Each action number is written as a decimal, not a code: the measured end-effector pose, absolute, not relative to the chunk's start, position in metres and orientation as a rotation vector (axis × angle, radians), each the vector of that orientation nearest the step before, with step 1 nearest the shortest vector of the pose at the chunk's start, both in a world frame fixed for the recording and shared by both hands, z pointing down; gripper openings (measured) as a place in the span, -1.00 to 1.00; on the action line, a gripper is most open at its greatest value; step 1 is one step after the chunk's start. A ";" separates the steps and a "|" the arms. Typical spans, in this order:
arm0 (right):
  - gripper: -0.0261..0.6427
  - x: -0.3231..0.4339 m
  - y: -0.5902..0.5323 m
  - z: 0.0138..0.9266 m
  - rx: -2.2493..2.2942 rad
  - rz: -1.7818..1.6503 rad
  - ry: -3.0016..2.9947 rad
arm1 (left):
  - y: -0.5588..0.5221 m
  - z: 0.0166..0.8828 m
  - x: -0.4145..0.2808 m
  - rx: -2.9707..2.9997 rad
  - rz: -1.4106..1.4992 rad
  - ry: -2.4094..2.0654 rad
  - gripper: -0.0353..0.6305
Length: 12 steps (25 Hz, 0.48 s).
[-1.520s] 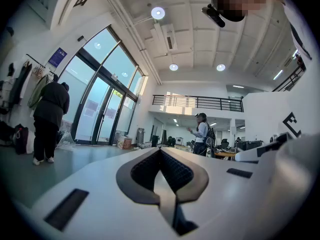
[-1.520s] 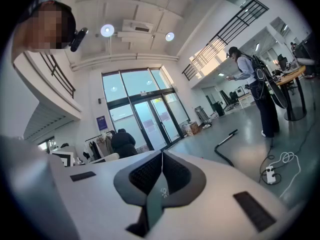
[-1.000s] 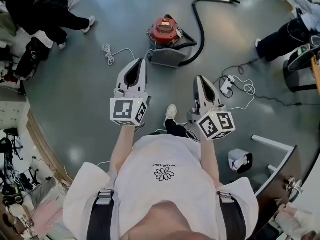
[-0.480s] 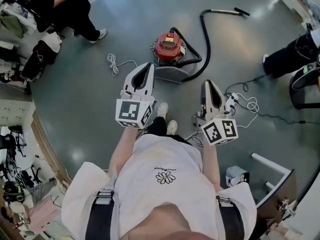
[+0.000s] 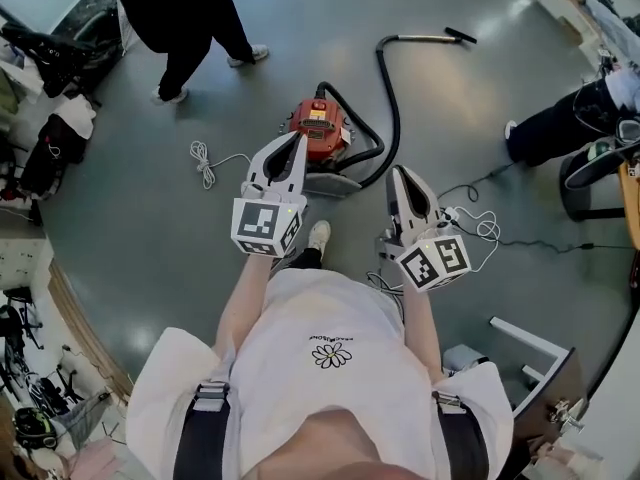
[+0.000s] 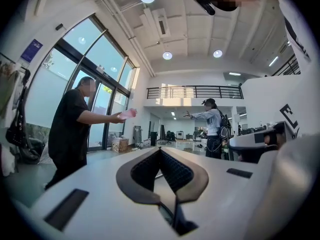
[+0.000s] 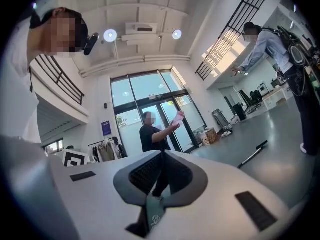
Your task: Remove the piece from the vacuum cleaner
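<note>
Straight ahead on the grey floor stands the vacuum cleaner, a red canister on a grey base. Its black hose loops round its right side and runs away to a metal wand, which ends in a dark nozzle. Which part is the piece to come off cannot be told.

The left gripper is held in the air with its fingers closed together and nothing between them; in the head view its tip overlaps the near edge of the canister. The right gripper is beside it, to the right of the vacuum's base, its fingers likewise shut tight and empty.

A loose white cord lies on the floor left of the vacuum. A power strip with tangled white cables sits just beyond the right gripper. The wearer's white shoe is below the vacuum, between the two grippers.

A person in black stands beyond the vacuum, and a seated person's legs show at the right edge.
</note>
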State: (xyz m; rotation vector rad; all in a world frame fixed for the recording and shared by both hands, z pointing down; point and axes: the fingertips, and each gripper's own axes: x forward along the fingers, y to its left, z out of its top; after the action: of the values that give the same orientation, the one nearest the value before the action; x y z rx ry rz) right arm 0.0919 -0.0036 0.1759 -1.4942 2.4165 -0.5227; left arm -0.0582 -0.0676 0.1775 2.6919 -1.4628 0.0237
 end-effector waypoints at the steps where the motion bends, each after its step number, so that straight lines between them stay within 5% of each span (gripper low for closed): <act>1: -0.88 0.090 -0.018 0.175 -1.489 -0.527 2.419 | -0.083 0.181 -0.057 2.698 0.048 -1.439 -0.88; 6: -0.88 0.086 -0.082 0.194 -1.499 -0.571 2.402 | -0.157 0.232 -0.052 2.720 0.268 -1.325 -0.88; 12: -0.88 0.089 -0.113 0.274 -1.440 -0.627 2.611 | -0.197 0.387 -0.028 2.695 0.881 -1.031 -0.88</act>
State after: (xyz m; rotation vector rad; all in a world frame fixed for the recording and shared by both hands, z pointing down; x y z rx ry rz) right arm 0.0885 -0.1132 0.2742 -1.4399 2.6114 -0.6273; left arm -0.0280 -0.1969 0.3868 2.6949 -1.0310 0.8807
